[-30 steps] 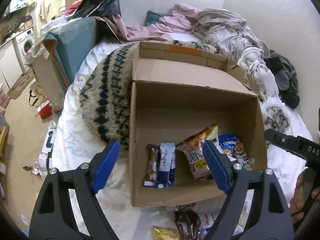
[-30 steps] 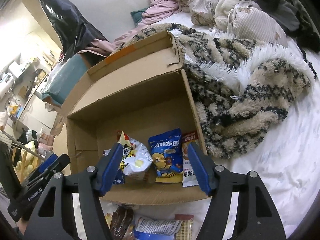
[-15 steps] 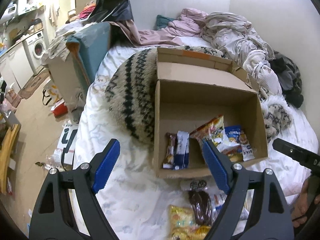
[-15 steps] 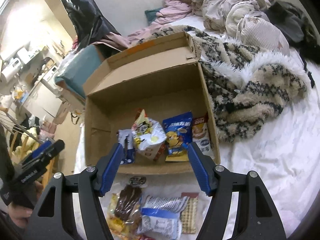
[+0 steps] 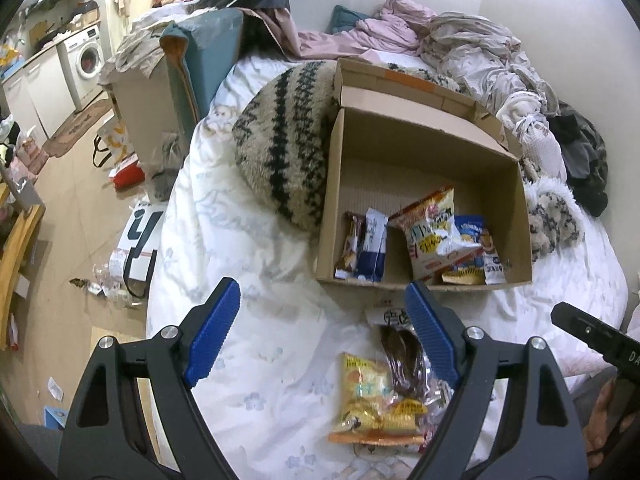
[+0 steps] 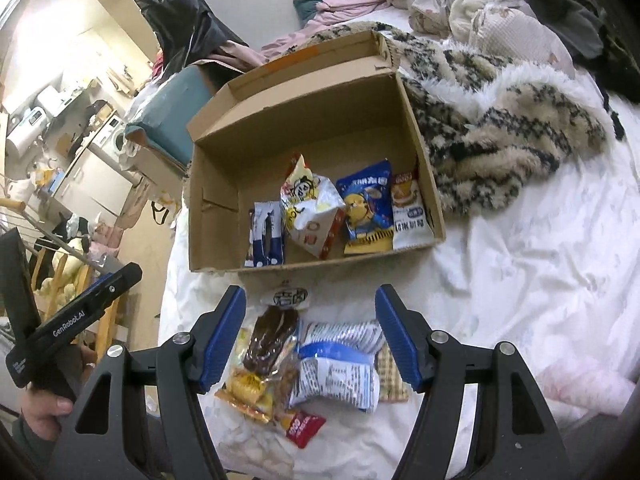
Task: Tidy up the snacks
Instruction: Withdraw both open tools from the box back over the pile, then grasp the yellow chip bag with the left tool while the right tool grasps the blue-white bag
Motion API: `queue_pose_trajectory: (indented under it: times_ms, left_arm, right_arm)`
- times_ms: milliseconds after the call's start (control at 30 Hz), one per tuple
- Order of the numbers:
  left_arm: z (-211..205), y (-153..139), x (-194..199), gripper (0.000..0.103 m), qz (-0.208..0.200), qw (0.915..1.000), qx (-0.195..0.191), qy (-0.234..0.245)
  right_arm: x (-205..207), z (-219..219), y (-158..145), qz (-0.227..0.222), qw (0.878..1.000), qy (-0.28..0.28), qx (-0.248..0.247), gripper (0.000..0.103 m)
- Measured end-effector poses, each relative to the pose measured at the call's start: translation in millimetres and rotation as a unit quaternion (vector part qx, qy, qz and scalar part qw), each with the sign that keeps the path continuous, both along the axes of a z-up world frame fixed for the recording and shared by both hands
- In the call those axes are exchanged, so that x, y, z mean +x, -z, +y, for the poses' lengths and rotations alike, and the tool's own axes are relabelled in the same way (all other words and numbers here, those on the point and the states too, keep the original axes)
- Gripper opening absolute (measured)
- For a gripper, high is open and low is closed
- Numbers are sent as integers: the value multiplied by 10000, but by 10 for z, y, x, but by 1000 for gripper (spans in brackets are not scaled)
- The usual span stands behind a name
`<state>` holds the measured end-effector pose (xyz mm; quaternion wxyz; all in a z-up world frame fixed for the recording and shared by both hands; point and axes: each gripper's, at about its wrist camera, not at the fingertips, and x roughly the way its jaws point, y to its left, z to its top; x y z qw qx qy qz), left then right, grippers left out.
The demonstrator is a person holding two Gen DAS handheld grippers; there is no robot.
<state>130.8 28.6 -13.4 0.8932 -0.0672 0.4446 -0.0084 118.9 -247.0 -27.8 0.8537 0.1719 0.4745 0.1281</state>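
An open cardboard box [image 5: 424, 152] [image 6: 304, 120] lies on the white bed and holds several snack packs, among them a puffed chips bag [image 5: 434, 232] [image 6: 310, 210] and a blue pack [image 6: 366, 204]. A loose pile of snacks lies on the sheet in front of the box: a yellow pack [image 5: 366, 396], a brown pack [image 6: 270, 340] and a white-blue pack [image 6: 340, 368]. My left gripper [image 5: 320, 328] is open and empty, above the pile's left side. My right gripper [image 6: 310, 332] is open and empty, right over the pile.
A striped fluffy blanket [image 5: 288, 144] [image 6: 500, 120] lies against the box. Crumpled clothes [image 5: 460, 40] are heaped at the wall. The bed's left edge drops to a cluttered floor [image 5: 80, 208] with a washing machine [image 5: 86, 60].
Both grippers have pulled back and up from the box. The box now looks smaller and farther, and the loose snack pile in front of it has come into view. Both stay open.
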Motion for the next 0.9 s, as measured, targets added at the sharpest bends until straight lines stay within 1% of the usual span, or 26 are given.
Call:
queue_pose_trajectory:
  times_ms: [100, 167, 267, 433, 600, 633, 733, 800, 833, 900]
  left_arm:
    - [-29, 55, -53, 82, 143, 9999, 34, 25]
    - [-30, 84, -91, 82, 179, 9998, 103, -42]
    - [-12, 129, -121, 82, 283, 9995, 51, -102]
    - [16, 227, -114, 82, 500, 9985, -81, -218]
    - [61, 324, -74, 82, 640, 9972, -26, -394]
    - [72, 363, -58, 82, 730, 9965, -81, -404]
    - [79, 508, -24, 82, 1050, 9933, -260, -408]
    - [47, 643, -3, 82, 1353, 9895, -389, -327]
    - [2, 753, 14, 82, 1617, 9856, -442, -217]
    - [-96, 928, 29, 82, 2007, 9780, -566, -45]
  right_arm:
    - [-34, -41, 42, 139, 9999, 72, 59, 70]
    - [-55, -82, 88, 257, 9995, 175, 77, 71]
    - [-82, -138, 143, 410, 9986, 292, 187, 77]
    - [-86, -137, 246, 655, 9970, 298, 281, 77]
    - [-68, -121, 347, 858, 9952, 307, 369, 77]
    - [-60, -125, 364, 896, 9945, 322, 430, 78]
    - [-44, -205, 382, 923, 9905, 453, 914, 78]
    - [-31, -248, 386, 919, 9896, 563, 953, 80]
    - [-25, -259, 397, 943, 9893, 615, 928, 80]
    - [-7, -268, 441, 1045, 9878, 651, 958, 80]
